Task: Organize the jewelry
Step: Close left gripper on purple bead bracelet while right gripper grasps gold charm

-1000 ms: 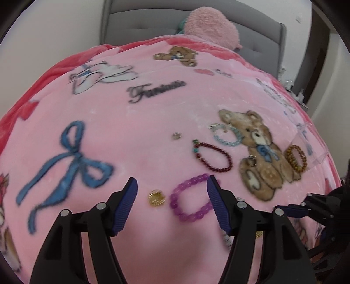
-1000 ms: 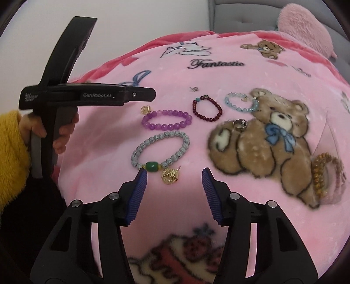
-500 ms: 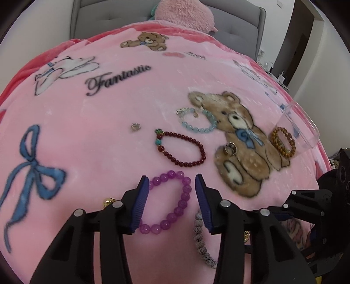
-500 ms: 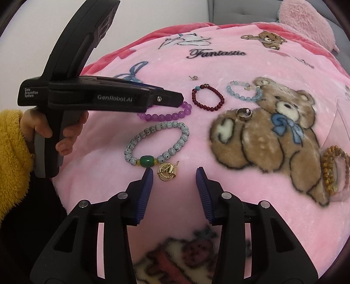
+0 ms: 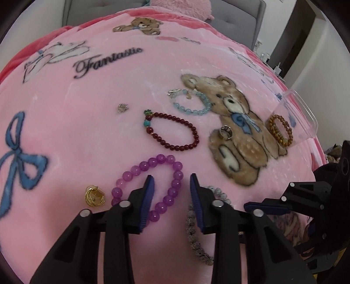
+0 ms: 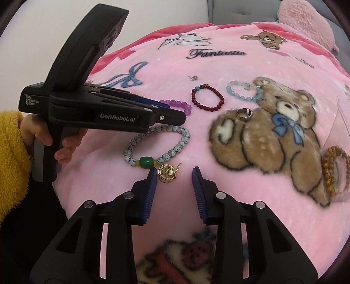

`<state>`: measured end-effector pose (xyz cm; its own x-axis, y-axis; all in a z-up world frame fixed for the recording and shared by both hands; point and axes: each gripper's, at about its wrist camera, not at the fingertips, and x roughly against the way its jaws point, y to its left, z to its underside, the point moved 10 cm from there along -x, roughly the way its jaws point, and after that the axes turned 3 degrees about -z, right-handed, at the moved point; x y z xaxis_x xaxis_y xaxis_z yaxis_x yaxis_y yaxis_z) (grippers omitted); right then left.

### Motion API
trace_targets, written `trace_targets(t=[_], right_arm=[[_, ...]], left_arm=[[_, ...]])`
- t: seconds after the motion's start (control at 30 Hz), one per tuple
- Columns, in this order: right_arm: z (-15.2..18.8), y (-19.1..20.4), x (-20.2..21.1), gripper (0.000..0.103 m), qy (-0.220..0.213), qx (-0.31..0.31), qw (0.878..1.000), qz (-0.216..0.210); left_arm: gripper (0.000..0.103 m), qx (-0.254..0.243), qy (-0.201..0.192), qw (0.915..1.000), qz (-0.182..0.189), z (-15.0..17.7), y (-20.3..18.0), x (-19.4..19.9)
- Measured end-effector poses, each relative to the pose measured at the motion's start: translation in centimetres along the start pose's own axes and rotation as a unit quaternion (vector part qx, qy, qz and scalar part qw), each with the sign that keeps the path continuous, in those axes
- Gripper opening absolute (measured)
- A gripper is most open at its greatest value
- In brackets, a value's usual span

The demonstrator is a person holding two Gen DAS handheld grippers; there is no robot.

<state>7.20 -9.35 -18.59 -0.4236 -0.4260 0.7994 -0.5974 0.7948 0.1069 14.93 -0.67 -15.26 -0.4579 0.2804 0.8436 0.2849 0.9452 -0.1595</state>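
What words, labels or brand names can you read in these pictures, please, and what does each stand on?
"Fantastic": script print on the pink blanket, readable in both views.
"GenRobot.AI": side of the left hand-held gripper.
"Data Acquisition System": small label at the rear of that same body, just readable.
Fainter pink lettering near the blanket's far edge is too blurred to read.

- A pink fleece blanket (image 5: 87, 135) covers the bed, printed with the script word "Fantastic" (image 5: 108, 62).
- A large brown teddy bear print (image 5: 238, 131) with a blue bow tie lies on it; a smaller bear print (image 5: 142, 25) sits near the far edge.
- A blue ribbon bow print (image 5: 19, 153) marks the blanket's left side.
- A grey upholstered headboard (image 5: 236, 17) stands behind.
- A fluffy pink cushion (image 6: 306, 19) rests against it.
- A dark doorway (image 5: 293, 41) opens at the right.
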Motion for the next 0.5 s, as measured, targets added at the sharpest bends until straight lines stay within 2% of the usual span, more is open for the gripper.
trace_targets(t=[0.07,0.3,0.37,0.5], right_arm=[[0.05,0.07,-0.07,0.025,0.003,0.004,1.0,0.0],[0.19,0.28,-0.17,0.023,0.003,0.015,1.0,0.006],[0.2,0.28,-0.23,0.018,0.004,0.018,1.0,0.008],[0.19,0.31,-0.23,0.017,0.003,0.017,1.0,0.009]], left_arm=[[0.026,-0.002,0.0,1.0,-0.005,0.09,0.09,-0.06],[0.016,-0.02,0.004,0.9997,-0.01,0.38,-0.34,-0.16],[0.01,-0.026,0.003,0.9996,-0.011,0.44,-0.47,-0.11],[0.009,-0.038,-0.003,0.9991,-0.021,0.46,-0.74,0.03]])
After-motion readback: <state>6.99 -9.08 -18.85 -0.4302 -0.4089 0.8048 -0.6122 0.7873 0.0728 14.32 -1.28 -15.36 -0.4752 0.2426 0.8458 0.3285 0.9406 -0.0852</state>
